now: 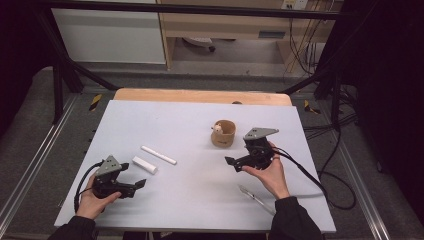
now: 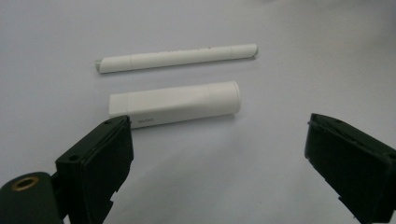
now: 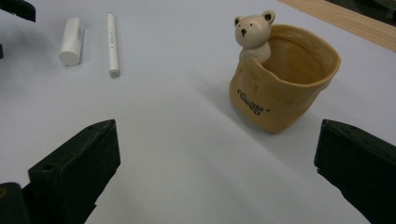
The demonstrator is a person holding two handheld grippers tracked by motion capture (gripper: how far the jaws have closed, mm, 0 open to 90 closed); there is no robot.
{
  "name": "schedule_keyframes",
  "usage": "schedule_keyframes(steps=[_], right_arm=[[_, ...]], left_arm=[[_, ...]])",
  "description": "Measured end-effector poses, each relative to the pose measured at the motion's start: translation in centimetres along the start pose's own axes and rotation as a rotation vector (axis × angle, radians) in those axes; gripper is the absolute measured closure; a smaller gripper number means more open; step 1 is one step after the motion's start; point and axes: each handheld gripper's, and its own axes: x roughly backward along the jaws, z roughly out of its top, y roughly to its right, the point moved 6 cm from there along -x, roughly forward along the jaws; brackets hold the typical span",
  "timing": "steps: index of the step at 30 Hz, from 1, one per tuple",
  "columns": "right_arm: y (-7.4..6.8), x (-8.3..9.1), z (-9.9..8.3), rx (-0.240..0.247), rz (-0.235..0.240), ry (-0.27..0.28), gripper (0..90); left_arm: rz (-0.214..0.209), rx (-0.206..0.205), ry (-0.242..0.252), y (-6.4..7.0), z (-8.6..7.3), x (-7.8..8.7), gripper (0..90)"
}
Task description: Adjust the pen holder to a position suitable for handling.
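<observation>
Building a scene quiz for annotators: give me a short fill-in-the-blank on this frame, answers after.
1. The bear figure peeks over the rim of the tan ____.
2. The left gripper faces the short white tube with its jaws ____.
3. Beyond that tube lies a thinner white ____.
4. The right gripper holds ____.

Missing words: cup; open; pen; nothing

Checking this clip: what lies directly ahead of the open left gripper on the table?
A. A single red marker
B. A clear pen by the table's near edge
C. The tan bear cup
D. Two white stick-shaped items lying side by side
D: in the left gripper view, the thick white tube and the slim white pen lie side by side, apart, just beyond the left gripper, whose jaws stand wide.
</observation>
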Motion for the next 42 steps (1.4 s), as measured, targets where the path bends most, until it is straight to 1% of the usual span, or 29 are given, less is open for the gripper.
schedule_keyframes(steps=[5, 8, 12, 17, 21, 24, 27, 32, 36, 39, 41, 42], right_arm=[[0.5, -0.9, 1.1, 0.005, -0.017, -0.003, 2.6], [0.7, -1.5, 1.7, 0.018, -0.028, -0.009, 4.0], [1.0, -2.3, 2.5, 0.018, -0.026, -0.007, 5.9], [1.0, -3.5, 3.4, 0.042, -0.024, -0.015, 10.0], [1.0, -4.5, 3.9, 0.072, -0.024, -0.033, 15.0], [1.1, -5.1, 4.1, 0.077, -0.024, -0.032, 20.3], [1.4, -5.7, 4.2, 0.089, -0.032, -0.041, 22.8], [1.6, -6.7, 4.3, 0.112, -0.038, -0.053, 30.6], [1.7, -7.6, 4.4, 0.123, -0.035, -0.072, 36.6], [2.0, -8.2, 4.1, 0.134, -0.045, -0.09, 39.6], [2.2, -8.6, 3.9, 0.132, -0.046, -0.106, 41.9], [2.3, -8.8, 3.8, 0.14, -0.047, -0.112, 43.1]], left_arm=[[0.0, 0.0, 0.001, -0.1, 0.0, 0.0, 8.0], [-0.001, -0.001, 0.0, 0.0, 0.0, 0.0, 8.0], [-0.001, -0.002, 0.001, 0.0, 0.0, 0.0, 8.0], [-0.002, -0.001, 0.0, 0.0, 0.0, 0.0, 8.0], [-0.003, -0.002, 0.0, 0.0, 0.0, 0.0, 8.0], [-0.004, -0.001, 0.001, 0.0, 0.0, 0.0, 8.0], [-0.004, -0.003, 0.0, 0.0, 0.0, 0.0, 8.0], [-0.006, -0.003, 0.001, 0.0, 0.0, 0.0, 8.0], [-0.008, -0.002, 0.002, 0.0, 0.0, 0.0, 8.0], [-0.009, -0.002, 0.003, 0.0, 0.0, 0.0, 8.0], [-0.009, -0.003, 0.002, 0.0, 0.0, 0.0, 8.0], [-0.009, -0.003, 0.002, 0.0, 0.0, 0.0, 8.0]])
